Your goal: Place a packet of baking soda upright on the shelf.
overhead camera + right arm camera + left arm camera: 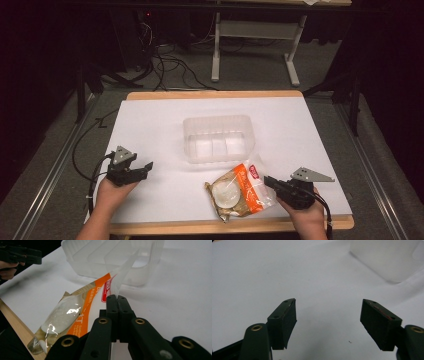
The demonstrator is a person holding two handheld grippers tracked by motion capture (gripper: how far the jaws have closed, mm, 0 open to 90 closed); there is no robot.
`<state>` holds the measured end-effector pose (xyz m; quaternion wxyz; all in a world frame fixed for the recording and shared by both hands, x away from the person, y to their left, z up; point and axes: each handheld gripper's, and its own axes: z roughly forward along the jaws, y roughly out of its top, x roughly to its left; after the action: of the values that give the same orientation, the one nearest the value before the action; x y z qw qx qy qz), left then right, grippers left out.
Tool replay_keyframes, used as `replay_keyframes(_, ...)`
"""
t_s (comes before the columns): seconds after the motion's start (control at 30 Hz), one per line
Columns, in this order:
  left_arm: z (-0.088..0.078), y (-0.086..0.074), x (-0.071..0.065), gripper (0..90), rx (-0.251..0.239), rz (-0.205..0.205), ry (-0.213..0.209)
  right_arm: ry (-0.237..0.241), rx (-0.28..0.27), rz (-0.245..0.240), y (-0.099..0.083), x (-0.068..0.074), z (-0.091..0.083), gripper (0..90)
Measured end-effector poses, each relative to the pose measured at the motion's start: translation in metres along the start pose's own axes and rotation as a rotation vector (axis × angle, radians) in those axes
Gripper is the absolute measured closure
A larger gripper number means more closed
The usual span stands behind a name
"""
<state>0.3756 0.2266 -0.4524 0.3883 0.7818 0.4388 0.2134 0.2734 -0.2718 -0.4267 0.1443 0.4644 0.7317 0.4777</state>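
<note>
a: at the near edge of the table [150, 125], the snack packet [239, 192] lies flat, just in front of the clear plastic bin [217, 137], apart from it in the high view. it's a crinkly film pouch, orange and white print, with a pale round cake showing through the clear window.

b: and the right gripper [117, 298]?

a: jaws pressed together on the packet's sealed end, the thin clear flap [125, 272] standing up just past the pads. so it has the film pinched, not the cake.

b: good place to grab it, i'd say. the seal is flat and won't crush anything. the pouch looks light, soft and a bit slippery, so a pinch on the seam could slide if it's swung fast, and the cake end will likely droop below the grip.

a: agreed. squeezing the middle would probably dent the cake.

b: left gripper [328, 315]?

a: wide open, nothing between its pads, hovering over bare white tabletop, well left of the packet, with a corner of the bin beyond it.
</note>
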Motion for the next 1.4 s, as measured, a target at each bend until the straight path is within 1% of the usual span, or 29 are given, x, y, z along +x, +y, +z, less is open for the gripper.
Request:
replay_keyframes(0.13, 0.000, 0.000, 0.000, 29.4, 0.001, 0.001, -0.002, -0.001, -0.013, -0.009, 0.004, 0.002, -0.002, 90.0)
replay_keyframes(0.27, 0.000, 0.000, 0.000, 29.4, 0.003, 0.002, -0.004, -0.009, -0.037, -0.001, 0.008, -0.001, -0.007, 90.0)
replay_keyframes(0.3, 0.000, 0.000, 0.000, 29.4, 0.003, 0.002, -0.004, -0.021, -0.053, 0.001, 0.010, -0.003, -0.011, 90.0)
replay_keyframes(0.33, 0.001, 0.000, 0.000, 29.4, 0.004, 0.001, -0.005, -0.021, -0.053, 0.001, 0.010, -0.003, -0.011, 90.0)
replay_keyframes(0.43, 0.001, 0.000, 0.000, 29.4, 0.007, 0.005, -0.005, -0.050, -0.088, -0.011, 0.014, -0.007, -0.020, 90.0)
replay_keyframes(0.57, 0.001, 0.000, 0.001, 29.4, 0.009, 0.008, -0.005, -0.084, -0.122, 0.000, 0.017, -0.013, -0.030, 90.0)
replay_keyframes(0.7, 0.001, 0.000, 0.001, 29.4, 0.005, 0.002, -0.006, -0.115, -0.154, 0.003, 0.021, -0.020, -0.039, 90.0)
replay_keyframes(0.8, 0.001, 0.000, 0.002, 29.4, 0.008, 0.005, -0.007, -0.153, -0.183, 0.002, 0.025, -0.025, -0.046, 90.0)
replay_keyframes(0.83, 0.002, 0.000, 0.002, 29.4, 0.009, 0.005, -0.006, -0.173, -0.194, 0.001, 0.026, -0.027, -0.049, 90.0)
replay_keyframes(0.87, 0.002, 0.000, 0.002, 29.4, 0.010, 0.006, -0.007, -0.196, -0.206, 0.001, 0.028, -0.029, -0.052, 90.0)
replay_keyframes(0.9, 0.002, 0.000, 0.002, 29.4, 0.011, 0.006, -0.007, -0.233, -0.238, 0.003, 0.030, -0.033, -0.058, 90.0)
replay_keyframes(0.93, 0.002, 0.000, 0.002, 29.4, 0.011, 0.006, -0.007, -0.233, -0.238, 0.003, 0.030, -0.033, -0.058, 90.0)
replay_keyframes(1.03, 0.003, 0.000, 0.003, 29.5, 0.013, 0.008, -0.009, -0.294, -0.273, 0.003, 0.032, -0.038, -0.067, 90.0)
replay_keyframes(1.1, 0.003, 0.000, 0.002, 29.4, 0.013, 0.005, -0.010, -0.315, -0.291, 0.011, 0.031, -0.042, -0.071, 90.0)
replay_keyframes(1.17, 0.004, 0.000, 0.002, 29.4, 0.015, 0.005, -0.012, -0.317, -0.294, 0.020, 0.030, -0.044, -0.073, 90.0)
replay_keyframes(1.4, 0.004, 0.000, 0.001, 29.4, 0.017, 0.009, -0.017, -0.304, -0.297, 0.019, 0.027, -0.043, -0.073, 90.0)
